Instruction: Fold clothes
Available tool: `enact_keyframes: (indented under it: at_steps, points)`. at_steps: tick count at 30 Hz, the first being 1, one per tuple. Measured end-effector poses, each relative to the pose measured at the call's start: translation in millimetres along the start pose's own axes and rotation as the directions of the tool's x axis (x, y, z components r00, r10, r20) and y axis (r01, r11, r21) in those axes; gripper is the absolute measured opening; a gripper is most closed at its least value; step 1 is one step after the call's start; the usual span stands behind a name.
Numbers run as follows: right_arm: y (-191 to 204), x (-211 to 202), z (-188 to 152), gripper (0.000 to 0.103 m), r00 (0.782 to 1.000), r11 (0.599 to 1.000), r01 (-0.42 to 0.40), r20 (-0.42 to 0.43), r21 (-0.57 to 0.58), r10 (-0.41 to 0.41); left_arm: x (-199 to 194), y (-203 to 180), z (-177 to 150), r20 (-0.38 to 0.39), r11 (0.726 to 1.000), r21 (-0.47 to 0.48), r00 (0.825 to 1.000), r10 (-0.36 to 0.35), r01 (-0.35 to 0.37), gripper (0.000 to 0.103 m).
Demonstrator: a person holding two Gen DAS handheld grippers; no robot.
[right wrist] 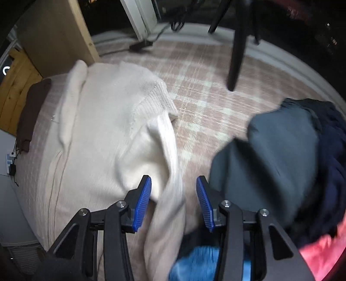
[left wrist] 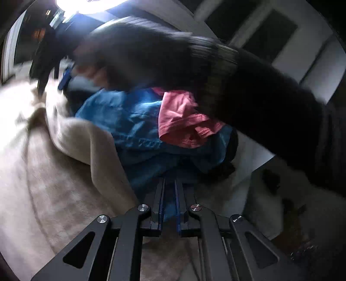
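— What sort of place is this?
— A home, a bedroom or living room by the look of it; ahead of the right tool lies a pink checked rug (right wrist: 205, 90), with a white skirting board (right wrist: 281, 51) along its far edge.
— Anything else?
— To its far left stands a wooden cabinet (right wrist: 19, 86); a power strip (right wrist: 10, 160) sits low on the left; ahead, a cable (right wrist: 140, 46) trails on the floor.
— And the other view?
— Loose clothes heaped ahead of the left tool: a cream sweater (left wrist: 71, 138), a blue garment (left wrist: 129, 121), a pink shirt (left wrist: 183, 121); a bright lamp (left wrist: 86, 4) glares above.
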State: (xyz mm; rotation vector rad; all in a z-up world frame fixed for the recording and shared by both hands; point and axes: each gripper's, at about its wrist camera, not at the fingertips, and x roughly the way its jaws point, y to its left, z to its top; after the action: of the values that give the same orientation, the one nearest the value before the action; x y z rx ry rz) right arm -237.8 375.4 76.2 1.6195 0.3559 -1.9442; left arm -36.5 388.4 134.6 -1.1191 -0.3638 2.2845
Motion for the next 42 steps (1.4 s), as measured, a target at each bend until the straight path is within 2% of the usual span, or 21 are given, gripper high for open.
enact_keyframes:
  at_steps: [1, 2, 3, 4, 5, 9, 15, 17, 18, 19, 21, 25, 27, 28, 29, 30, 32, 34, 37, 40, 42]
  points:
    - [-2.1, 3.8, 2.8, 0.043, 1.0, 1.0, 0.005, -0.01, -0.015, -0.005, -2.8, 0.7, -0.3, -0.006, 0.999, 0.001, 0.999, 0.037, -0.037, 0.017]
    - [-4.2, 7.5, 5.6, 0.041, 1.0, 1.0, 0.01, -0.02, -0.029, -0.01, -5.4, 8.6, -2.7, -0.016, 0.996, -0.017, 0.996, 0.088, -0.088, 0.035]
    - [-7.3, 9.3, 5.6, 0.023, 0.999, 0.999, 0.004, -0.035, -0.038, -0.005, -6.9, 18.7, -5.8, -0.027, 0.991, -0.04, 0.991, 0.129, -0.13, 0.044]
    - [-10.5, 11.0, 5.6, 0.009, 0.999, 0.999, -0.003, -0.05, -0.046, 0.001, -7.9, 28.8, -9.0, -0.039, 0.984, -0.062, 0.986, 0.163, -0.165, 0.054]
    - [-14.8, 10.3, 5.8, 0.005, 0.998, 0.999, -0.014, -0.062, -0.048, 0.011, -7.2, 39.8, -11.7, -0.059, 0.977, -0.092, 0.98, 0.189, -0.194, 0.055]
    - [-33.0, -4.9, 1.7, 0.004, 0.999, 0.997, -0.024, -0.04, -0.072, 0.021, 5.4, 67.5, -13.6, -0.124, 0.963, -0.169, 0.974, 0.191, -0.21, 0.056]
    - [-47.2, -15.5, -2.7, 0.004, 0.998, 0.996, -0.059, -0.026, -0.071, 0.057, 16.4, 70.3, -8.7, -0.11, 0.972, -0.162, 0.982, 0.154, -0.171, 0.067]
    - [-47.7, -16.3, -1.6, 0.004, 0.996, 0.995, -0.082, -0.025, -0.059, 0.081, 18.2, 72.1, -6.7, -0.087, 0.975, -0.183, 0.99, 0.112, -0.126, 0.064]
    - [-48.7, -17.8, 0.6, 0.004, 0.996, 0.994, -0.092, -0.025, -0.051, 0.091, 18.2, 72.8, -5.8, -0.077, 0.975, -0.197, 0.993, 0.085, -0.099, 0.05]
    - [-49.7, -19.4, 2.8, 0.004, 0.995, 0.994, -0.102, -0.025, -0.043, 0.101, 17.8, 72.7, -4.7, -0.08, 0.975, -0.213, 0.995, 0.053, -0.069, 0.008]
    - [-53.1, -23.5, 10.0, 0.004, 0.992, 0.992, -0.12, -0.027, -0.032, 0.119, 7.3, 63.2, 0.6, -0.079, 0.976, -0.215, 0.997, 0.016, -0.033, 0.0]
    - [-51.9, -31.2, 23.1, 0.004, 0.987, 0.986, -0.161, -0.028, -0.036, 0.16, -35.7, 4.6, 31.0, -0.002, 0.998, -0.057, 1.0, -0.021, 0.021, 0.0]
    - [-53.4, -31.5, 25.1, 0.004, 0.99, 0.989, -0.141, -0.037, -0.054, 0.139, -47.8, -27.6, 41.4, 0.004, 0.997, 0.065, 0.999, -0.044, 0.044, 0.02]
    - [-54.2, -29.7, 24.6, 0.004, 0.993, 0.991, -0.114, -0.046, -0.067, 0.111, -49.4, -38.0, 43.7, -0.005, 0.993, 0.117, 1.0, -0.016, 0.016, 0.046]
    - [-53.9, -26.2, 21.8, 0.004, 0.995, 0.992, -0.088, -0.051, -0.087, 0.084, -51.8, -39.6, 41.7, -0.008, 0.99, 0.138, 1.0, 0.017, -0.016, 0.058]
    - [-53.5, -22.8, 19.0, 0.004, 0.997, 0.992, -0.063, -0.055, -0.107, 0.057, -55.4, -38.9, 37.7, -0.009, 0.987, 0.152, 0.999, 0.049, -0.047, 0.057]
    - [-53.9, -17.8, 14.0, 0.004, 0.997, 0.992, -0.063, -0.057, -0.106, 0.057, -56.0, -22.6, 24.9, -0.043, 0.992, 0.089, 0.994, 0.097, -0.093, 0.055]
    - [-53.6, -15.6, 11.6, 0.004, 0.997, 0.992, -0.058, -0.057, -0.11, 0.052, -54.1, 14.8, 12.5, -0.084, 0.991, -0.015, 0.988, 0.13, -0.132, 0.054]
    - [-53.1, -12.2, 8.0, 0.004, 0.997, 0.992, -0.052, -0.057, -0.115, 0.045, -43.0, 62.0, 2.2, -0.117, 0.962, -0.117, 0.966, 0.232, -0.246, 0.054]
    - [-53.4, -13.0, 7.7, 0.004, 0.997, 0.993, -0.054, -0.054, -0.105, 0.049, -29.7, 96.2, -2.8, -0.154, 0.952, -0.241, 0.976, 0.152, -0.186, 0.054]
    - [-52.4, -15.1, 8.0, 0.004, 0.998, 0.993, -0.05, -0.052, -0.103, 0.045, -26.7, 98.1, -5.0, -0.139, 0.958, -0.236, 0.981, 0.134, -0.164, 0.054]
